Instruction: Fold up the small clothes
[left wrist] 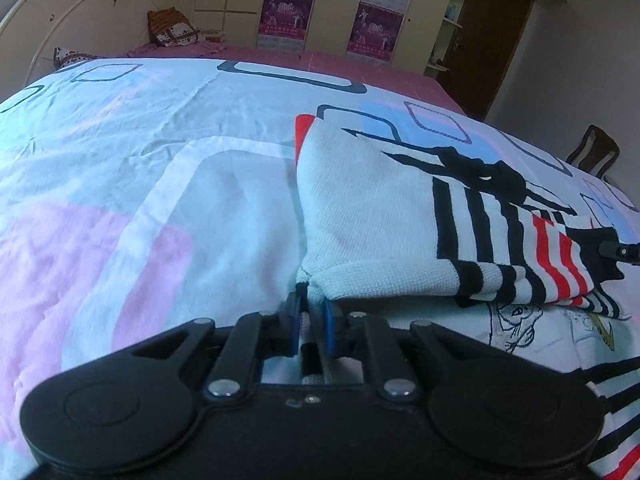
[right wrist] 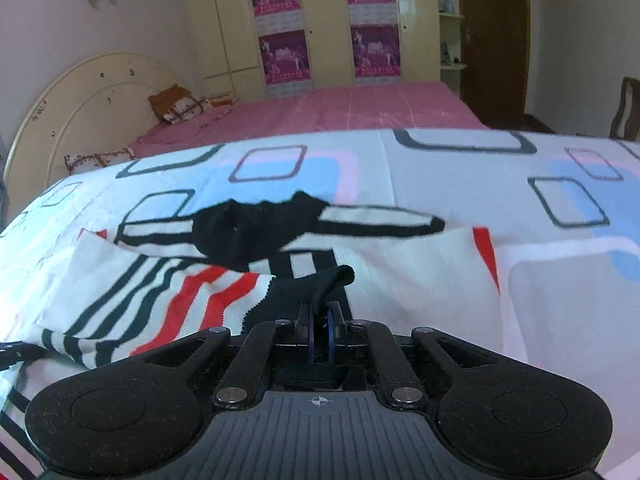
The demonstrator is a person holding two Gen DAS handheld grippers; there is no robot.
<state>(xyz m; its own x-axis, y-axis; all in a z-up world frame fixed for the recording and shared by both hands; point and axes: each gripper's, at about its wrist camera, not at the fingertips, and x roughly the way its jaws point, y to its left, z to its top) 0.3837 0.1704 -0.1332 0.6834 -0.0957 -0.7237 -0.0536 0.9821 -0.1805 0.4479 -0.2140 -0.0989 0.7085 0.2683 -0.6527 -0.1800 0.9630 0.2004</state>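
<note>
Over at about 9 o'clock of the spread, the patterned bedsheet (left wrist: 120,184) is left bare and a bit wrinkled. The knitted sweater (left wrist: 380,208) is laid on it from the middle out toward 3 o'clock, partly folded over itself. Its white corner is pinched tight by the left gripper (left wrist: 311,312) down at 6 o'clock. In the right wrist view, the sweater's black cuff (right wrist: 320,280) is clamped between the closed jaws of the right gripper (right wrist: 319,320), also at 6 o'clock, stripes trailing off to 8 o'clock.
</note>
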